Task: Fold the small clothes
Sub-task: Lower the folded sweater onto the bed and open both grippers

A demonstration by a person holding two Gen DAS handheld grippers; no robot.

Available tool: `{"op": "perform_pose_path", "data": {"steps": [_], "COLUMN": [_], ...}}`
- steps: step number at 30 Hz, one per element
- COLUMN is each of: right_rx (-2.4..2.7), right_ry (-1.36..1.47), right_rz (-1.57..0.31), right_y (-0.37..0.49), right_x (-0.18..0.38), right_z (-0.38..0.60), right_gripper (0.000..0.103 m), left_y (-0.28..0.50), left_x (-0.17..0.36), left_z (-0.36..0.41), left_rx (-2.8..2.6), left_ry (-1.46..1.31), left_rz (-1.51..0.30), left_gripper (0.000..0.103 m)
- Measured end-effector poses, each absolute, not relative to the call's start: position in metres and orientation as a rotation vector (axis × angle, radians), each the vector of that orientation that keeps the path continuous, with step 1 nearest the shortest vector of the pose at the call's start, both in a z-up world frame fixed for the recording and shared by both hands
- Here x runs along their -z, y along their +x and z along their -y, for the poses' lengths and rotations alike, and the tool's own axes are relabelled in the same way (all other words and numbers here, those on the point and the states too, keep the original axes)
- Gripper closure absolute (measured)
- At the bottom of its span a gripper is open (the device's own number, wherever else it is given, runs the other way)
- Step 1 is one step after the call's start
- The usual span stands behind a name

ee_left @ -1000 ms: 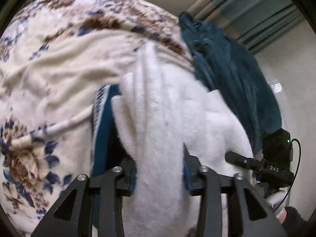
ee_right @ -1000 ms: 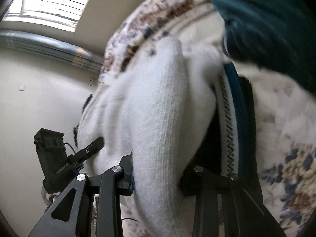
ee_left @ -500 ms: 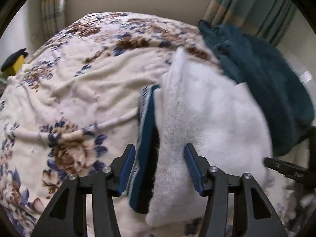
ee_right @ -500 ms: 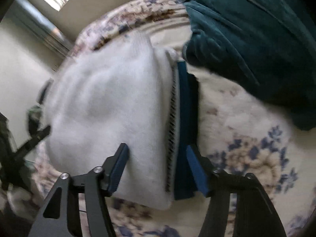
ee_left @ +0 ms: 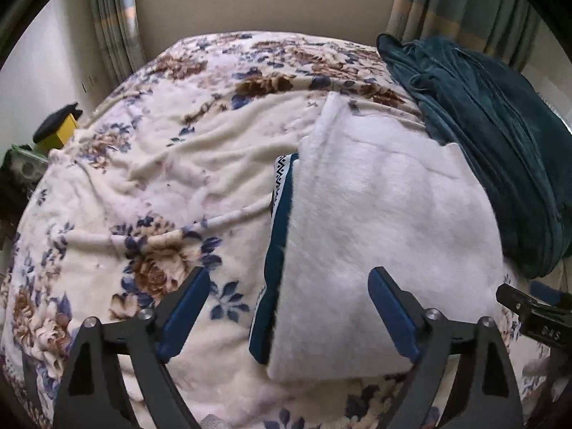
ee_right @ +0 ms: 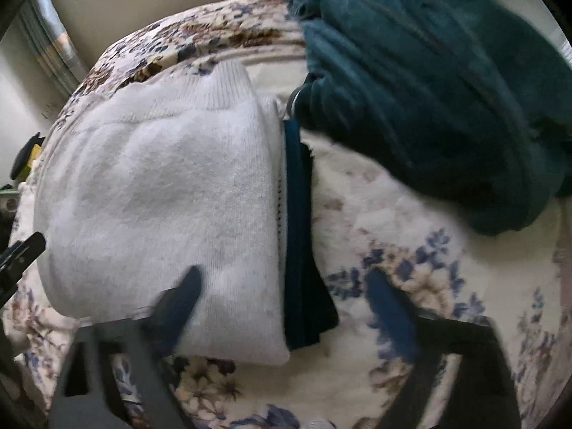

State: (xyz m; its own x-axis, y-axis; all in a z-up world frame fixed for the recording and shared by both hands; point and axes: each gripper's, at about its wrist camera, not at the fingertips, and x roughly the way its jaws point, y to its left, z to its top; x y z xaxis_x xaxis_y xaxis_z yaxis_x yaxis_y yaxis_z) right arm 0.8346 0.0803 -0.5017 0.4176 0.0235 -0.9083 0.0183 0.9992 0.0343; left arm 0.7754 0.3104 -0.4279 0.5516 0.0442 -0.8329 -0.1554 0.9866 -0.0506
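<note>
Both tools, left (ee_left: 286, 316) and right (ee_right: 282, 304), have let go; the white sweater (ee_left: 386, 243) lies folded, seemingly finished, on the bed (ee_left: 161, 178)

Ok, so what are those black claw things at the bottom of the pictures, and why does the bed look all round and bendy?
Those claws are grabbing tools with two fingers and blue pads. A person holds one in each hand. A tiny camera sits on each tool and looks forward along its fingers, so you get one picture from the left gripper and one from the right gripper. The lens is a fisheye, which bends everything round.

On the cream blanket with brown and blue flowers lies a folded fluffy white sweater. Under it a dark blue garment with a white zigzag trim peeks out along one edge. Beside them is a rumpled teal plush robe.

Nothing is held. Both tools are open, with the folded pile lying between their fingers.
</note>
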Motion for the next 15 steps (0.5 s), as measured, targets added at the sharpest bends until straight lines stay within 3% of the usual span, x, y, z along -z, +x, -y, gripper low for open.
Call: {"op": "perform_pose_path", "data": {"steps": [15], "right_rx": [0.090], "right_ry": [-0.055], "right_rz": [-1.032], "right_y": [0.741], "right_x": [0.437], "right_z": [-0.075], "right_gripper": [0.001], "left_y": [0.705], "left_x": [0.390], "left_z": [-0.269], "left_rx": [-0.128], "left_ry": [-0.061], "left_rz": [-0.980], "left_gripper": [0.012]}}
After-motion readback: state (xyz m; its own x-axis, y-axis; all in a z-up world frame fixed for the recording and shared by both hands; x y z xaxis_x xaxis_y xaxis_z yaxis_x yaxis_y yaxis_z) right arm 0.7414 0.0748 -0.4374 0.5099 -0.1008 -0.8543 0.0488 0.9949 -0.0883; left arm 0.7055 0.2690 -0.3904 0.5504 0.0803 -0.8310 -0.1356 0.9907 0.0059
